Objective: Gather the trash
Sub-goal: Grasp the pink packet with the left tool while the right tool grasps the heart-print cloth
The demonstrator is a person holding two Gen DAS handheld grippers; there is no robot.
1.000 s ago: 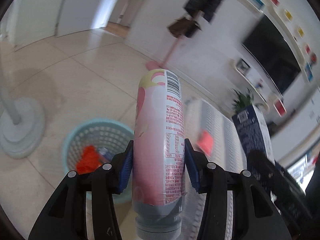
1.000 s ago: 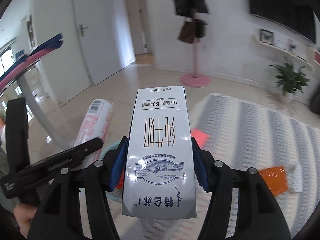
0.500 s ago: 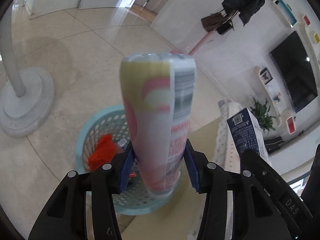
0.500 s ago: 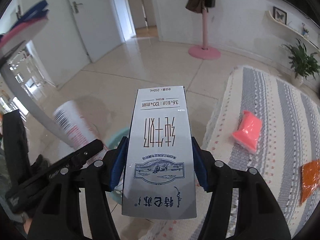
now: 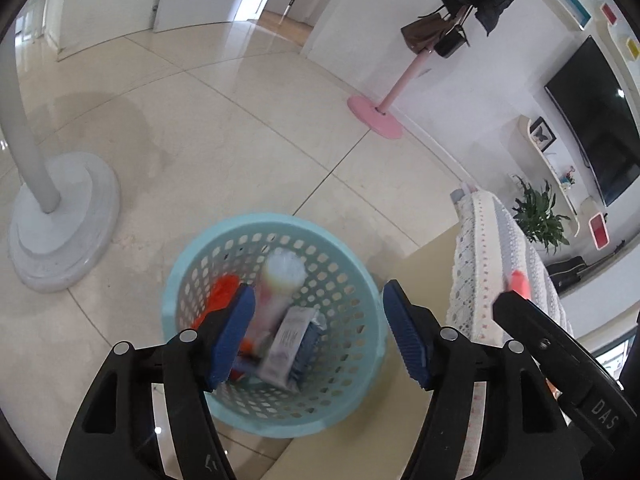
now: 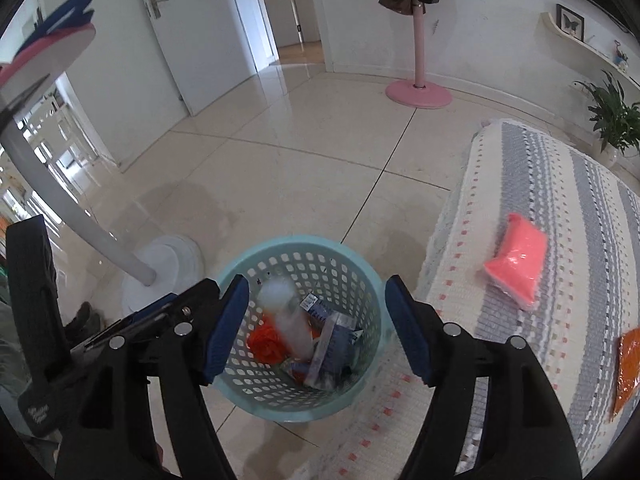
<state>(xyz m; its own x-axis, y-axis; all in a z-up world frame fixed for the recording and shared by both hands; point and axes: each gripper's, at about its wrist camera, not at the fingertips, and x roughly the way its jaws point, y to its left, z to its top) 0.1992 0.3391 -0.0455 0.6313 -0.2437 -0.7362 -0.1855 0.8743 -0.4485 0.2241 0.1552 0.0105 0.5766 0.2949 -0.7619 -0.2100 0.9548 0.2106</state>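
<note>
**Both grippers spread above the basket**

The basket (image 5: 172, 300) is the landmark: a round, pale blue plastic tub with perforated walls, standing on glossy cream tiles; inside it lie a pink-and-white bottle (image 5: 280, 280), blurred and standing roughly on end, a grey-blue carton (image 5: 290, 340) tipped beside it, and crumpled orange wrapping (image 5: 222, 292) against the far-left wall.

The left gripper (image 5: 316, 336) hangs directly over the basket, its ribbed blue pads (image 5: 236, 332) wide apart with nothing between them; the right gripper (image 6: 316, 330) hangs over the basket too, its blue pads (image 6: 226, 326) equally spread and empty.

In the right wrist view the same bottle (image 6: 288, 320) and carton (image 6: 332, 344) show through the open rim (image 6: 296, 242), the orange wrapping (image 6: 266, 342) beneath them.

Right of the basket a woven cloth (image 6: 560, 216), cream with grey stripes and small red dots, drapes over a raised surface; on it rest a soft pink packet (image 6: 518, 262) near the basket and a flat orange packet (image 6: 628, 368) farther off.

Left of the basket stands a white round base with a curved pole (image 5: 60, 232); well beyond the basket a pink stand (image 6: 418, 92) carries bags.
</note>
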